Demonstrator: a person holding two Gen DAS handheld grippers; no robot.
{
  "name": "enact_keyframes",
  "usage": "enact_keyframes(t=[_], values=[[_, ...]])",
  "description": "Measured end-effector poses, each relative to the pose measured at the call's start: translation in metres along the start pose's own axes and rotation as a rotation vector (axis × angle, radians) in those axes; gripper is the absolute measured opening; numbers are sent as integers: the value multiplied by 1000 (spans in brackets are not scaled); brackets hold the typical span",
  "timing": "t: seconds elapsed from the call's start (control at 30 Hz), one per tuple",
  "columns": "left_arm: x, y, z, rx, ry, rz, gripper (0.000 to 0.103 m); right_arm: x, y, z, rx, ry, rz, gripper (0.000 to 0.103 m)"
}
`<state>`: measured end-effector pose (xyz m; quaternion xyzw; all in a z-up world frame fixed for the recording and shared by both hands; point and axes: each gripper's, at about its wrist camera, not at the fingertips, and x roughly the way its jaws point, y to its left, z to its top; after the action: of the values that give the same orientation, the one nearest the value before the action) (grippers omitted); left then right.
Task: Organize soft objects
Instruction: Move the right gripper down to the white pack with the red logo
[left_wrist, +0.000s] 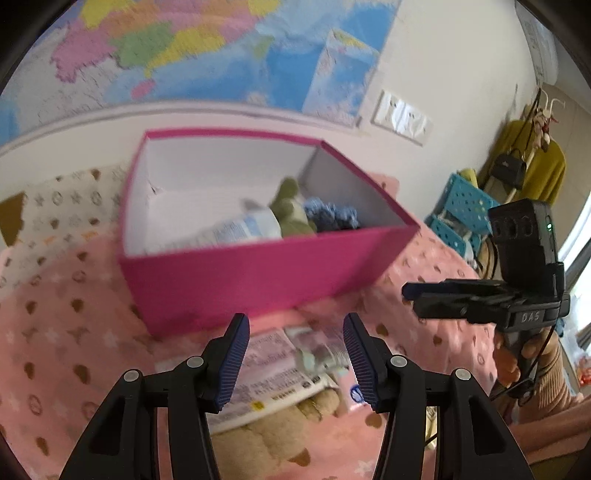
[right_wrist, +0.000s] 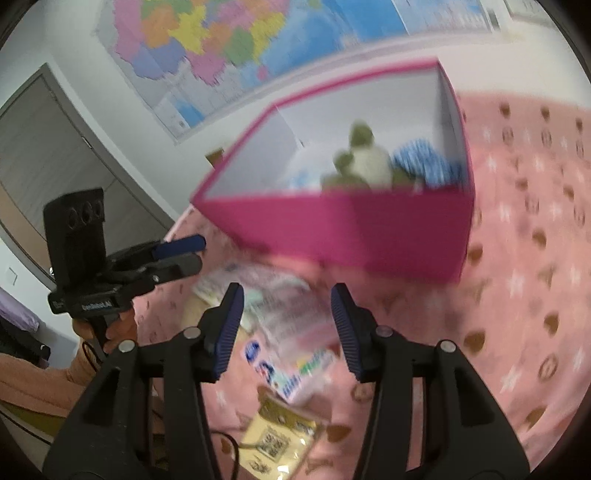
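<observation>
Both views are motion-blurred; print on the packets is unreadable. One pink box (left_wrist: 258, 273) sits on the pink blanket (left_wrist: 74, 325) at 12 o'clock of both grippers. It contains one green plush toy (left_wrist: 291, 214), one blue knitted item (left_wrist: 332, 216) and one white packet (left_wrist: 243, 229), partly hidden by the near wall. Left gripper (left_wrist: 293, 354) and right gripper (right_wrist: 287, 325): released, jaws apart, empty, above several packets (left_wrist: 273, 373).

Pink blanket (left_wrist: 74, 325) — box (left_wrist: 258, 273), apparently packets (left_wrist: 273, 373).
</observation>
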<state>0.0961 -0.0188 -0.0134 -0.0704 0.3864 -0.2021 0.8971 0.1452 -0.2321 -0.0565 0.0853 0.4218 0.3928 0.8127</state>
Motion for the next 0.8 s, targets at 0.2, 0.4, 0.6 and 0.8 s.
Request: enact_keyframes(t=[0.2, 0.4, 0.6, 0.8], values=[[20, -8, -11, 13, 70, -20, 54, 14, -6, -21, 18, 70, 14, 51], [29, -10, -13, 6, 103, -33, 54, 26, 5, -27, -81, 104, -59, 51], [34, -9, -18, 2, 130, -45, 54, 34, -4, -20, -88, 79, -113, 51], [41, -11, -17, 6, 148, -66, 54, 30, -15, -14, -30, 37, -74, 51]])
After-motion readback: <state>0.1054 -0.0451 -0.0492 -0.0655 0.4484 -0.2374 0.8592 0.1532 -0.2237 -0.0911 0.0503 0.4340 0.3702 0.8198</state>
